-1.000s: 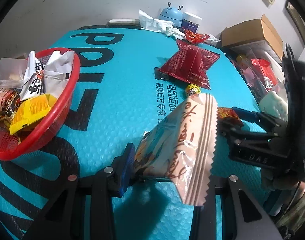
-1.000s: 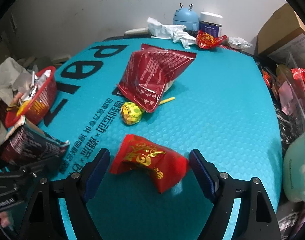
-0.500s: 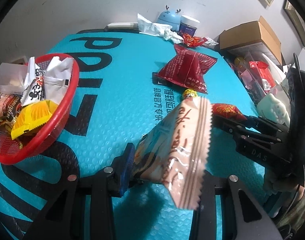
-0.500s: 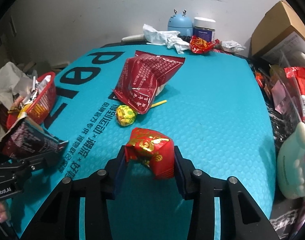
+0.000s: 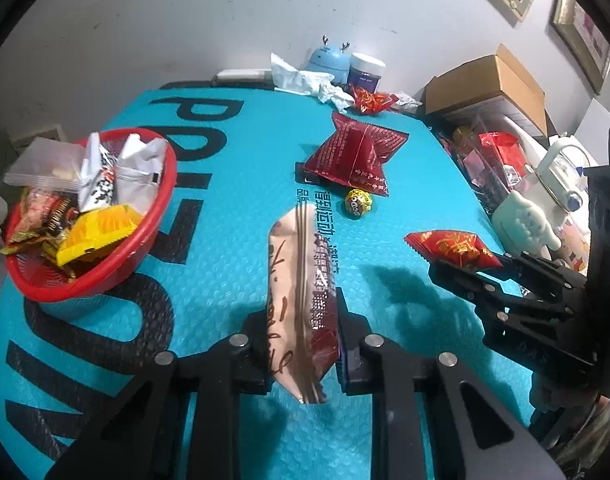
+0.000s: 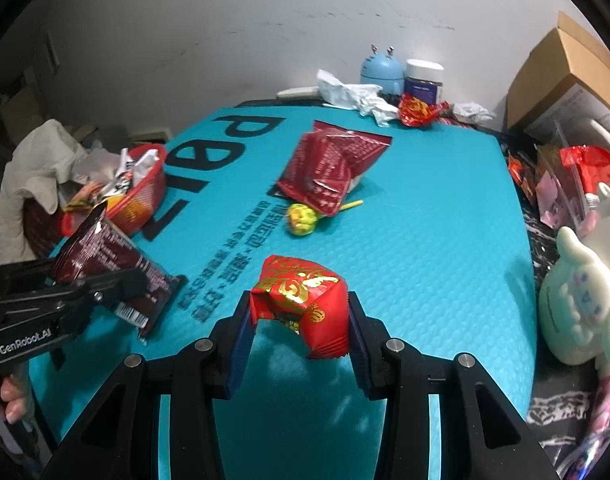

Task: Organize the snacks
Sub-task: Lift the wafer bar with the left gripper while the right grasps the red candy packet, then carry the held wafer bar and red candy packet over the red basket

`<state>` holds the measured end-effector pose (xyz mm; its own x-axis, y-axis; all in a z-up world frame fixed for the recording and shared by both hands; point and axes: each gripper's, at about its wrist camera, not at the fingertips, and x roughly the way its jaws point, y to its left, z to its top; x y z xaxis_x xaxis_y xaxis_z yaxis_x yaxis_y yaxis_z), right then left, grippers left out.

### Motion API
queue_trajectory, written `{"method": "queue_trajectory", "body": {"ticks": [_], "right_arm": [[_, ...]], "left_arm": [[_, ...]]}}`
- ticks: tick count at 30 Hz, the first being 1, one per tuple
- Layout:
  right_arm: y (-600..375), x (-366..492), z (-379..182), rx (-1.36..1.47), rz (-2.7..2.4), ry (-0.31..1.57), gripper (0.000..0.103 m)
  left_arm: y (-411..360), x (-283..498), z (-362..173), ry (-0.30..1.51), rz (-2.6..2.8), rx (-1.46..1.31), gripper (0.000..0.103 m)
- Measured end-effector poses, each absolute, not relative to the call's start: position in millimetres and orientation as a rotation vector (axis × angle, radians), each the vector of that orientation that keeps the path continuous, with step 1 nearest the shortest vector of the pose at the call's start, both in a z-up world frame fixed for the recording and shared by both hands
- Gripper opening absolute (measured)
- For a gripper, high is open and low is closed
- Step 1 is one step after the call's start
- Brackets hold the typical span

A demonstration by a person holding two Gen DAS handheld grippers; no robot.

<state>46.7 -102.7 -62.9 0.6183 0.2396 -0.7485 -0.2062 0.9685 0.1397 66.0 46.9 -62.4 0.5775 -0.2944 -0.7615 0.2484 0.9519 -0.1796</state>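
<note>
My left gripper (image 5: 301, 344) is shut on a long brown and tan snack packet (image 5: 297, 292) and holds it above the teal mat; it also shows in the right wrist view (image 6: 105, 264). My right gripper (image 6: 299, 320) is shut on a small red and gold snack packet (image 6: 301, 300), lifted off the mat; it shows in the left wrist view too (image 5: 453, 248). A red basket (image 5: 145, 240) with several snacks stands at the left. A dark red packet (image 5: 357, 156) and a yellow lollipop (image 5: 359, 202) lie mid-mat.
At the back stand a blue deer-shaped gadget (image 5: 329, 60), a jar (image 5: 365, 74), crumpled tissue (image 5: 305, 80) and a red wrapper (image 5: 371, 100). A cardboard box (image 5: 489, 84) and clutter line the right edge, with a pale plush toy (image 6: 577, 300).
My right gripper closed on the red and gold packet and lifted it. My left gripper rose with the brown packet, which turned edge-on.
</note>
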Motion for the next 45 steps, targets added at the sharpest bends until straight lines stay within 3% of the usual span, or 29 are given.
{"method": "queue_trajectory", "body": {"ticks": [24,45], "right_arm": [[-53.5,12.6,-2.4,-0.012,0.449,0.763,0.042],[25.4,52.5,55.1,-0.047,0.63,0.645,0.042]], "left_arm": [[87.9,17.8,1.2,0.729,-0.262,-0.079,0.022],[164.2,20.1,58.7,0.577,-0.125,-0.097,0.021]]}}
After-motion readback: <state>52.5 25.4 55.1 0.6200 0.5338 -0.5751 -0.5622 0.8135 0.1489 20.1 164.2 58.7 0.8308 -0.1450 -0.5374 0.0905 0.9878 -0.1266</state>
